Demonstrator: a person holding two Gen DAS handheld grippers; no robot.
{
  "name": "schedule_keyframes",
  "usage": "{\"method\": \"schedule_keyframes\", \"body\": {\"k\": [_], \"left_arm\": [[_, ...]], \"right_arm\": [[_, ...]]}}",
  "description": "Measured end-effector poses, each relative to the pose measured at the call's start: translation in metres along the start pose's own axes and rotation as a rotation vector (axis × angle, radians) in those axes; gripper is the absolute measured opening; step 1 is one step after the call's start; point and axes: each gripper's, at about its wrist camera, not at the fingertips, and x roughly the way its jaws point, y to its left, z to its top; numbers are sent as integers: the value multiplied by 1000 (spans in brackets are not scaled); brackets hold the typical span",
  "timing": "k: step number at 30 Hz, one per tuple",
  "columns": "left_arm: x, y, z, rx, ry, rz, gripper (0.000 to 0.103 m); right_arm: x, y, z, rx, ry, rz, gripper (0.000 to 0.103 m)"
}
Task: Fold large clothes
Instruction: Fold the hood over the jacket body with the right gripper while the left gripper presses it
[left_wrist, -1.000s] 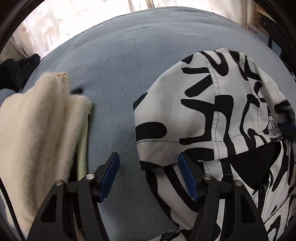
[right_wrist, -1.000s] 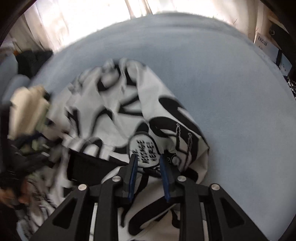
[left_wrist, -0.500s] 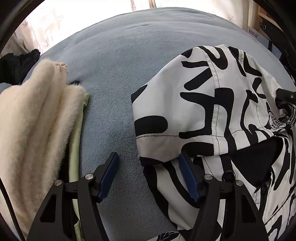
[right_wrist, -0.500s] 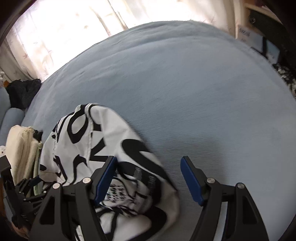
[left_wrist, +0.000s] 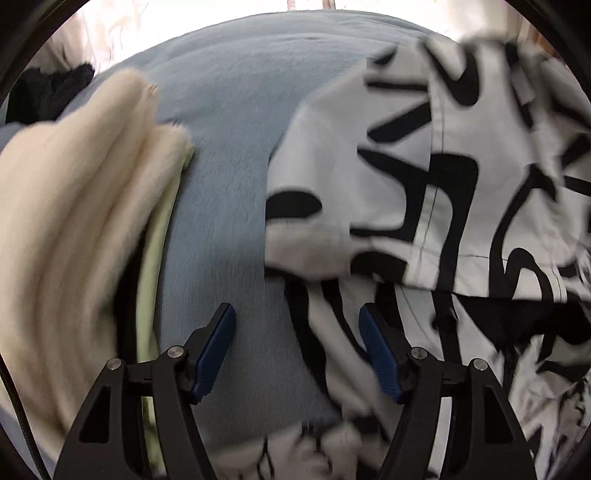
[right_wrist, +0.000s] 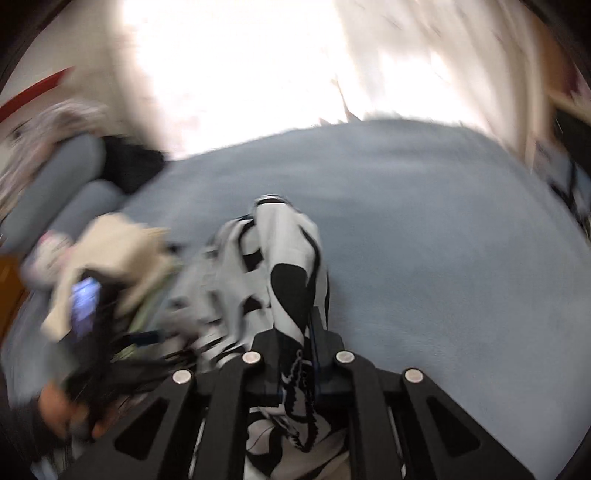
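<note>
The right gripper (right_wrist: 295, 347) has just clamped onto the black-and-white jacket (right_wrist: 284, 266), seemingly lifted; the left gripper (left_wrist: 297, 350) hangs spread.

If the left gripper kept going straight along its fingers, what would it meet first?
Probably the blue blanket, with the edge of the black-and-white jacket lying just inside its right finger; depth is hard to judge. The left gripper stands open, holding nothing.

One patterned jacket (left_wrist: 424, 177) — one cream fleece (left_wrist: 74, 221).
</note>
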Motion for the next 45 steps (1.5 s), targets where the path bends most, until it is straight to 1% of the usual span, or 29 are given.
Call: {"method": "schedule_keyframes", "body": {"k": [1, 2, 3, 5, 6, 8, 10, 11, 12, 15, 17, 18, 20, 21, 22, 23, 24, 25, 26, 28, 31, 32, 35, 37, 40, 41, 42, 43, 45], "left_arm": [[-7, 3, -7, -12, 0, -21, 67], [-18, 7, -16, -25, -9, -46, 65], [-34, 11, -30, -29, -32, -68, 65], [-62, 19, -58, -14, -75, -96, 65], [-76, 22, -76, 4, -95, -102, 65], [-101, 29, -114, 39, -120, -113, 65], [-118, 36, -153, 59, -111, -124, 65], [-126, 41, -178, 60, -101, -137, 65], [-131, 45, -200, 62, -82, -152, 65], [-143, 55, -260, 64, -28, -180, 65], [-150, 59, -288, 71, -6, -202, 65], [-156, 61, -302, 72, 3, -225, 65], [-166, 64, -319, 72, 5, -250, 65], [-172, 66, -323, 65, -2, -268, 65], [-176, 68, -326, 58, -10, -282, 65], [-181, 70, -326, 43, -24, -302, 65], [-186, 73, -324, 28, -39, -328, 65], [-187, 80, -319, 16, -51, -353, 65], [-189, 83, -314, 0, -62, -387, 65], [-185, 89, -302, -35, -73, -446, 65], [-169, 94, -280, -93, -81, -516, 65], [-163, 84, -265, -106, -79, -532, 65], [-143, 80, -259, -153, -68, -597, 65], [-134, 77, -259, -178, -70, -628, 65], [-115, 76, -264, -221, -65, -682, 65], [-108, 76, -265, -234, -65, -699, 65], [-100, 77, -267, -243, -65, -711, 65], [-97, 78, -270, -255, -66, -734, 65], [-90, 80, -276, -285, -71, -801, 65]], "right_arm": [[-14, 9, -5, -39, -19, 19, 9], [-38, 26, -16, -113, -44, 43, 9], [-57, 38, -26, -165, -62, 57, 9], [-91, 50, -45, -244, -83, 71, 9], [-114, 62, -62, -307, -93, 73, 9], [-144, 71, -91, -380, -90, 69, 10], [-165, 80, -121, -424, -62, 38, 12], [-173, 80, -135, -423, -41, 17, 12], [-177, 78, -154, -406, 5, -11, 14], [-181, 67, -192, -288, 123, -49, 18], [-181, 61, -211, -204, 184, -74, 21], [-185, 56, -219, -146, 205, -70, 21], [-193, 48, -233, -20, 234, -63, 22], [-197, 40, -240, 57, 240, -52, 24], [-199, 35, -243, 110, 244, -41, 28], [-202, 29, -247, 217, 241, -7, 33], [-204, 23, -248, 301, 227, 27, 35], [-205, 20, -251, 373, 214, 62, 40], [-205, 20, -252, 436, 201, 98, 45], [-204, 20, -257, 515, 173, 155, 47], [-190, 28, -257, 555, 164, 199, 47], [-183, 31, -256, 561, 163, 212, 47], [-162, 41, -251, 575, 155, 269, 47], [-148, 50, -243, 566, 137, 269, 47], [-124, 66, -236, 530, 114, 232, 47], [-121, 69, -235, 521, 111, 229, 37], [-115, 75, -231, 510, 106, 237, 23], [-113, 79, -226, 510, 104, 266, 2], [-117, 76, -221, 575, 73, 344, 2]]}}
